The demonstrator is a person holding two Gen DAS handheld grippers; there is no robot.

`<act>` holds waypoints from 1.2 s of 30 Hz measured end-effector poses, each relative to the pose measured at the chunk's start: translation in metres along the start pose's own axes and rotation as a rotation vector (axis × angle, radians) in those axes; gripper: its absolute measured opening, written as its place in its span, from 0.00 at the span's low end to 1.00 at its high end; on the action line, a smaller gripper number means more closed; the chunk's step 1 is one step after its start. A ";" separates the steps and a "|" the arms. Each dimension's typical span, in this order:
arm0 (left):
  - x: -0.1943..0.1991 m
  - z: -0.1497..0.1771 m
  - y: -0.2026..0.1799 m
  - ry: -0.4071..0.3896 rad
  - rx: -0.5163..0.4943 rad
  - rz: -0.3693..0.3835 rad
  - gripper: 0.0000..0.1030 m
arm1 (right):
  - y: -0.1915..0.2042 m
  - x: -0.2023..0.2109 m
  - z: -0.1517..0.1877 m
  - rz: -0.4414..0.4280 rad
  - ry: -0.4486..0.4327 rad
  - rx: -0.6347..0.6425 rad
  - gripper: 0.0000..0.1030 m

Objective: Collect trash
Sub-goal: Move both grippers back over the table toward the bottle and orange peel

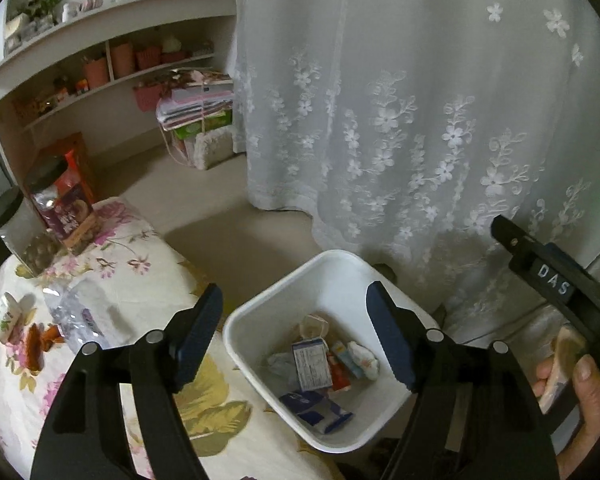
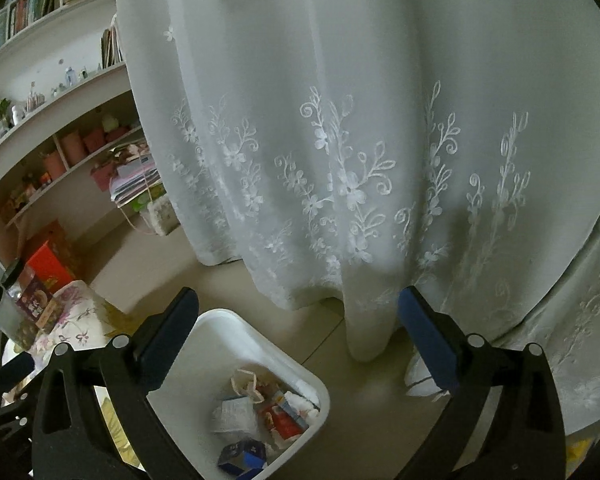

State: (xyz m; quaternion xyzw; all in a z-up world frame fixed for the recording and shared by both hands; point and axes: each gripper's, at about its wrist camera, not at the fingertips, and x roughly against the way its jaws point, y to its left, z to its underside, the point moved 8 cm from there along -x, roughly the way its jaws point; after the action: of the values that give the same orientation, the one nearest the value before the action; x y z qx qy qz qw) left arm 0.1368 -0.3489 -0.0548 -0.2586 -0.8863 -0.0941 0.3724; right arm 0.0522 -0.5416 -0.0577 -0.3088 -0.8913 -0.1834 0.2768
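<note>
A: Where's the trash?

B: In the white bin, lower centre of the left wrist view: a small carton with a printed label, a red packet, a crumpled tissue and a blue-and-white wrapper lie on its bottom.

A: And relative to the jaws?

B: The left gripper stands open above the bin, nothing between its fingers; the trash shows in the gap, lower down. The right gripper is spread wide and empty too; in its view the bin sits at lower left, just inside the left finger.

A: What's around it?

B: A floral tablecloth touches the bin's left side, carrying a clear plastic bag, a small cup and two black-lidded jars. A lace curtain hangs behind. At the right edge, a hand grips the other gripper's handle.
</note>
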 end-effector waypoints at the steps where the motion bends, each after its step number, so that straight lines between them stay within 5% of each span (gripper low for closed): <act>1: 0.001 0.000 0.004 -0.007 -0.002 -0.014 0.71 | 0.002 0.001 -0.001 0.001 -0.005 0.004 0.93; 13: 0.030 -0.004 0.080 -0.149 -0.020 -0.231 0.77 | 0.075 0.009 0.010 -0.049 -0.046 0.159 0.93; 36: 0.005 0.070 0.267 0.087 0.175 -0.415 0.77 | 0.250 -0.005 0.073 -0.258 0.097 0.386 0.93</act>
State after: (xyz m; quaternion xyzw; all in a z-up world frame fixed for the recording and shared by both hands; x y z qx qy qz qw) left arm 0.2321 -0.0954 -0.1068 -0.0330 -0.9084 -0.1026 0.4040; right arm 0.1905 -0.3221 -0.0787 -0.1246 -0.9275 -0.0578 0.3476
